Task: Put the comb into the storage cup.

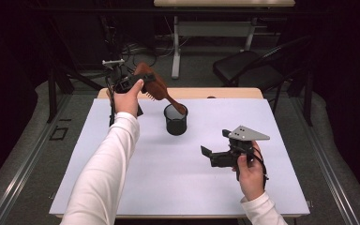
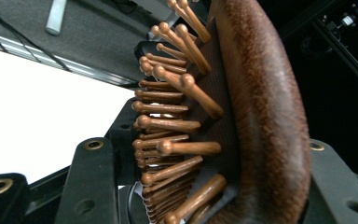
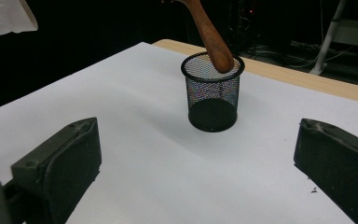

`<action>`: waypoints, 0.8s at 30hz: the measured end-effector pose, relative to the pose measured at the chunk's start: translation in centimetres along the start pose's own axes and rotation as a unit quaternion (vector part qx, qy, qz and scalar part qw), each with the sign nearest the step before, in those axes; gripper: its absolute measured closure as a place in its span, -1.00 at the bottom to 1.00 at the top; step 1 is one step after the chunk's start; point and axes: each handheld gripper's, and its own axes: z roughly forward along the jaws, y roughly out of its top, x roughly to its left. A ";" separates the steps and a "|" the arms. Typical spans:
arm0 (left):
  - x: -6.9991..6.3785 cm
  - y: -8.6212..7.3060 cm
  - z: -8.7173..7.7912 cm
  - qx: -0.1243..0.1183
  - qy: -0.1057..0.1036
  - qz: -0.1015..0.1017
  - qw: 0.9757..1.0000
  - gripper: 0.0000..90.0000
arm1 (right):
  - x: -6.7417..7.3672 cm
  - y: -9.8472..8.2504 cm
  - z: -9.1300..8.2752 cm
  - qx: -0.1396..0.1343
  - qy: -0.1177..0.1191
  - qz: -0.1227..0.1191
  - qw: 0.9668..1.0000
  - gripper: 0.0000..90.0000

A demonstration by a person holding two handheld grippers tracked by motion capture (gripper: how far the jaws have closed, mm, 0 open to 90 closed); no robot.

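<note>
My left tool [image 1: 130, 83] is clamped on the wooden hairbrush [image 1: 152, 84] by its head. The handle tip is just inside the rim of the black mesh cup [image 1: 176, 120], toward the table's [image 1: 122, 187] far edge; the cup looks otherwise empty. Lowering and release remain. My right tool [image 1: 214, 151] hovers with jaws apart.

A black mesh cup [image 3: 213, 92] stands upright on the white bench [image 3: 135, 140], nearer its far edge, where a strip of bare wood shows. The rounded end of a brown wooden handle [image 3: 212, 37] slants down from above and sits at the cup's rim. The right gripper [image 3: 196, 163] has its two black fingers [image 3: 70, 158] spread wide apart over the near bench surface, with nothing between them.
</note>
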 end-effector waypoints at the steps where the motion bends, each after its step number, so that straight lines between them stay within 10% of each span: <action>1: 0.1 0.0 0.0 0.001 0.002 0.000 1.000 0.05 | 0.0 0.0 0.0 0.000 0.000 0.000 1.000 -0.99; 24: 1.5 -1.6 1.6 0.008 0.022 0.002 1.000 0.05 | 0.1 -0.1 0.1 0.005 0.002 0.002 1.000 -0.99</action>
